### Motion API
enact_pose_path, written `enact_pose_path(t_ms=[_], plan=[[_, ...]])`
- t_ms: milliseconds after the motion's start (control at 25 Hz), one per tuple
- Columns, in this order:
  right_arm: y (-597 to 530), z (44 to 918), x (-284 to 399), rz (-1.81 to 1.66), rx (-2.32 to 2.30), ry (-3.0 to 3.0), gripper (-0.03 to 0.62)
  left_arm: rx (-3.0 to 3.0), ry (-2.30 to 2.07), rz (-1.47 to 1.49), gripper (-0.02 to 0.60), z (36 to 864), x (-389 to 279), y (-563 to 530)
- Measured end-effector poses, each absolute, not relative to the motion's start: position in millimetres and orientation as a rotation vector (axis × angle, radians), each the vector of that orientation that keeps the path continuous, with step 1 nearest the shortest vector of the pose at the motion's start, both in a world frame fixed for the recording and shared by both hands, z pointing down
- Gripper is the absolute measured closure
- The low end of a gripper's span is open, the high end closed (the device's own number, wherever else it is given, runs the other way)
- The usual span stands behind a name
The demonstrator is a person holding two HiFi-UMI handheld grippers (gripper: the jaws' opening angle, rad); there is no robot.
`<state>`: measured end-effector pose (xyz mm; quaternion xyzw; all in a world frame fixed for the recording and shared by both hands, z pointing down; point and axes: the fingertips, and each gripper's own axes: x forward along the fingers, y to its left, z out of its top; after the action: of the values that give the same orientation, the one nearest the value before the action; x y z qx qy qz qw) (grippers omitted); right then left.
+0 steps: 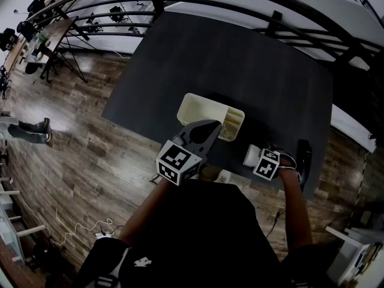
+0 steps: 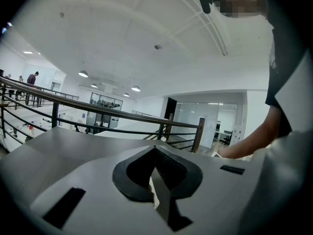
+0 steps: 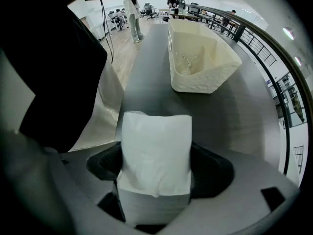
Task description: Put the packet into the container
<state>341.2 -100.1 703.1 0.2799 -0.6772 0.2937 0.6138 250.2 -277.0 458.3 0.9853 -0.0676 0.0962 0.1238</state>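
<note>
**Right gripper on the packet, container just ahead**

My right gripper (image 3: 156, 169) points down at the table, and its dark pads press on both sides of the white packet (image 3: 156, 146), which stands upright between them. The packet is soft and crinkled like paper, with a folded lower flap. It is at the near edge of the table (image 1: 240, 59), still outside the container (image 3: 205, 77) and a little to its right in the head view.

My left gripper (image 2: 155, 151) has its jaws drawn together with nothing between them. It hangs nearly level over the near left corner of the container, so its grey nose covers part of that rim from above.

The container is a cream oblong tub with a textured outer wall and an open top. A narrower section at its right end holds some pale contents that I cannot make out. Bare dark tabletop lies between the packet and the tub.

A pale sheet (image 3: 105, 106) hangs off the table edge just left of the packet. A slim black object (image 1: 305, 158) lies near the table's right edge, beside my right hand.

The table is matt and dark grey, with plenty of bare surface beyond the container. Past its far side runs a black metal railing (image 1: 240, 17). To the left, the table edge drops to a wood-plank floor (image 1: 72, 137).
</note>
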Motion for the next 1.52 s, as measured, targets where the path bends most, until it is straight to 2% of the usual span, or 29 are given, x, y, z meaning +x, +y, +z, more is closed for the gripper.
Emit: enact_pose_path(t_ms=[480, 800, 1520], plan=[[-155, 636, 345, 0.666, 0.686, -1.556, 0.194, 2.855, -0.288, 0.239, 0.577, 460, 238, -288], [-221, 596, 325, 0.578, 0.692, -1.597, 0.195, 2.838, -0.38, 0.198, 0.577, 454, 218, -304], [-310, 583, 258, 0.448, 0.581, -1.684, 0.195, 2.763, -0.702, 0.166, 0.577, 453, 141, -334]])
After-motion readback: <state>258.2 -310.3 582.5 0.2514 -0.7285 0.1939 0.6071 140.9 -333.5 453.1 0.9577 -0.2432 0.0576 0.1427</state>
